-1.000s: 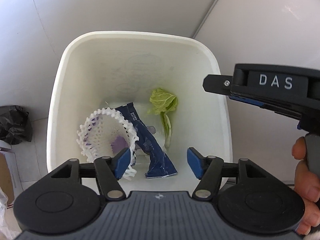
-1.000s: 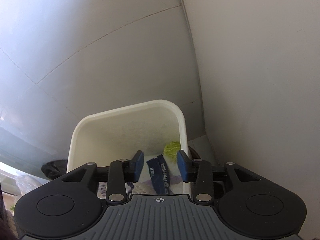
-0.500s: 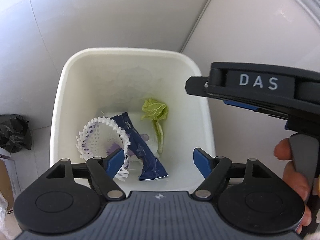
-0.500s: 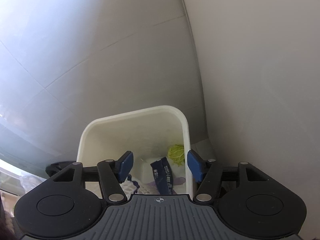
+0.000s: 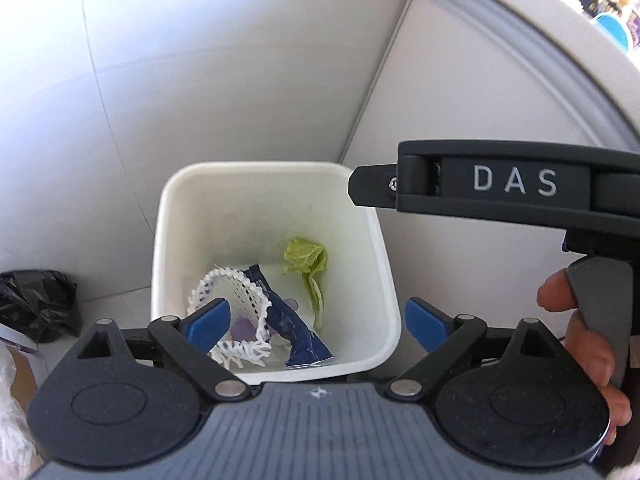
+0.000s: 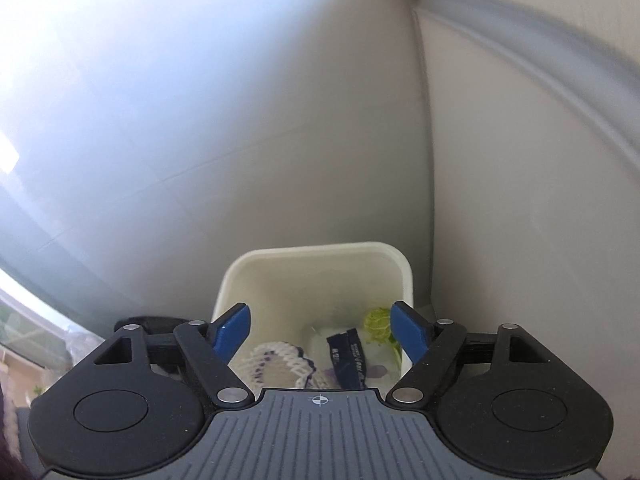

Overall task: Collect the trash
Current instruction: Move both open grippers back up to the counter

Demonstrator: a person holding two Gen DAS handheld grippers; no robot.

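A white bin [image 5: 276, 172] stands on the floor in a wall corner; it also shows in the right wrist view [image 6: 316, 254]. Inside lie a white foam fruit net [image 5: 236, 304], a dark blue wrapper [image 5: 296, 332] and a green leaf [image 5: 306, 264]; the right wrist view shows the net [image 6: 276, 364], the wrapper [image 6: 346, 354] and the leaf [image 6: 378, 322]. My left gripper [image 5: 316, 322] is open and empty, well above the bin. My right gripper [image 6: 320, 326] is open and empty, also above the bin; its body shows at the right of the left wrist view [image 5: 500, 184].
White tiled walls meet in a corner right behind the bin. A crumpled black plastic bag [image 5: 36, 304] lies on the floor left of the bin. A grey curved edge [image 5: 540, 52] runs across the upper right.
Both grippers have risen and pulled back from the bin, which now looks smaller and lower. Both have opened wider. The trash in the bin has not moved.
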